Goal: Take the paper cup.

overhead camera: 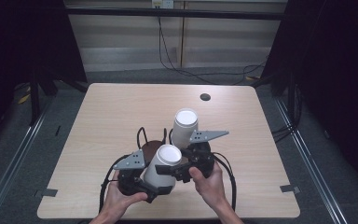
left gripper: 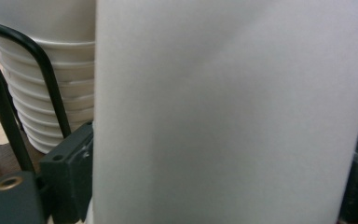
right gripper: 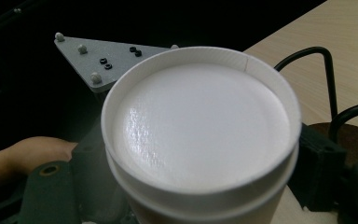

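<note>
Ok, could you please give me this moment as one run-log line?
left gripper: jaws on near cup stack wall | right gripper: jaws flank its upturned base, grip unclear | second cup stack: in wire holder

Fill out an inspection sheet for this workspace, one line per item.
Surface: pale wooden table, round dark hole near far edge.
Job's things: upside-down white cup between the grippers; cup stack in black wire holder.
Clutter: nothing seen.
Grippers: left gripper has the cup between its jaws; right gripper is at the cup's upturned base, grip unclear.
Cables: black leads trail from the grippers; more lie on the floor behind.
Surroundings: dark curtains, pale back wall.
</note>
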